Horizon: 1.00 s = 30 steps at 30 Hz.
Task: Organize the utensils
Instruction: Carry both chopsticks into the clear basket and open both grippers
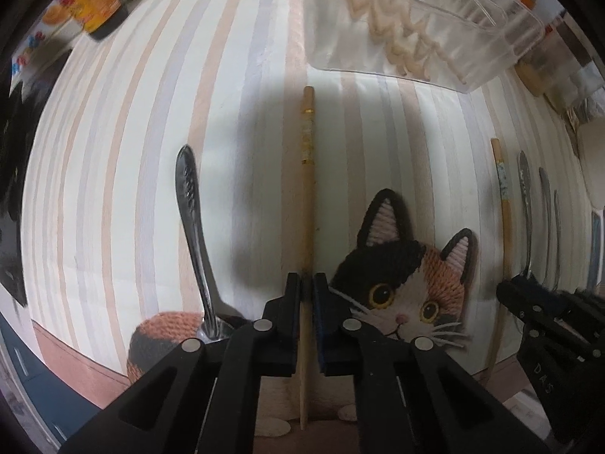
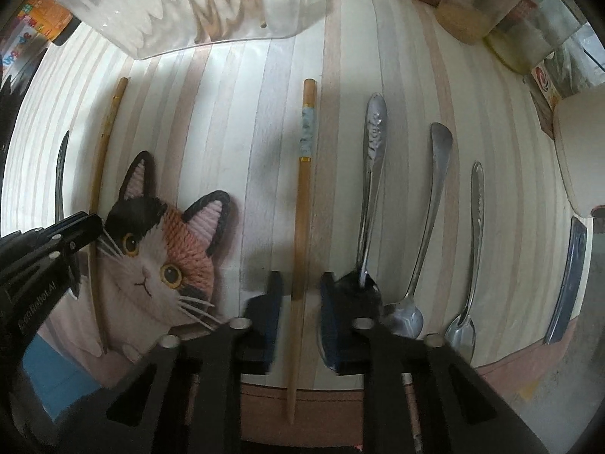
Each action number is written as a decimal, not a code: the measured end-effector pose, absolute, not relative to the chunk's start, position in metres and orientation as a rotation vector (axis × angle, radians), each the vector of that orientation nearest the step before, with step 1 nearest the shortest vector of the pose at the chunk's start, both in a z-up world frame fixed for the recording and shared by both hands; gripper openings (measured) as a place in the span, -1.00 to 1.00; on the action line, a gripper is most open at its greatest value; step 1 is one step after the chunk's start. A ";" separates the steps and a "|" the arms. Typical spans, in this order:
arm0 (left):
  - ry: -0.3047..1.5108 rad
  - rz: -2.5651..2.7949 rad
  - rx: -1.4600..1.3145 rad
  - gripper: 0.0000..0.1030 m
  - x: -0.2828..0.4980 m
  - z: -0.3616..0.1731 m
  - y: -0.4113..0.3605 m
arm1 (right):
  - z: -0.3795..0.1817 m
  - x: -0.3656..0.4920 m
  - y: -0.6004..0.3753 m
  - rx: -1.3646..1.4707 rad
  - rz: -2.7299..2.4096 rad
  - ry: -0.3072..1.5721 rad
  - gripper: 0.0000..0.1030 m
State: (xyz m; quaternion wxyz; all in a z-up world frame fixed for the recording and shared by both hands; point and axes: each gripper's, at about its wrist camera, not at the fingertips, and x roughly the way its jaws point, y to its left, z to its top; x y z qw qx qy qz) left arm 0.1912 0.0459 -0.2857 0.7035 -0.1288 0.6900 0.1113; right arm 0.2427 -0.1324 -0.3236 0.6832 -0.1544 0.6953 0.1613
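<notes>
While both grippers are pointing down over the table [image 1: 113, 151], left gripper [image 1: 307, 283] jaws are clamping one chopstick [image 1: 307, 189]; right gripper [image 2: 298, 291] jaws are straddling the other chopstick [image 2: 302, 208], slightly apart. Next: squeeze, lift toward clear tray [image 2: 151, 38].

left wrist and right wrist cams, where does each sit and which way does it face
Left wrist: on the left gripper, looking down at the striped mat; jaws shut on a chopstick; right gripper shows at the edge.
Right wrist: on the right gripper, looking down; jaws straddle a second chopstick with gaps.
Shared: cat patch, clear tray.
</notes>
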 end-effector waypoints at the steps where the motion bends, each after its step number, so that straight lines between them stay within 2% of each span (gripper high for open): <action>1: 1.546 0.240 -0.320 -0.92 0.190 -0.286 0.047 | -0.324 0.241 -0.128 -0.348 0.363 1.558 -0.83; 15: 1.557 0.217 -0.324 -0.85 0.189 -0.290 0.041 | -0.324 0.241 -0.129 -0.335 0.358 1.548 -0.85; 20: 1.540 0.234 -0.298 -0.92 0.189 -0.289 0.034 | -0.323 0.242 -0.126 -0.342 0.351 1.544 -0.86; 30: 1.422 0.289 -0.289 -0.92 0.180 -0.241 0.053 | -0.299 0.241 -0.136 -0.284 0.351 1.468 -0.87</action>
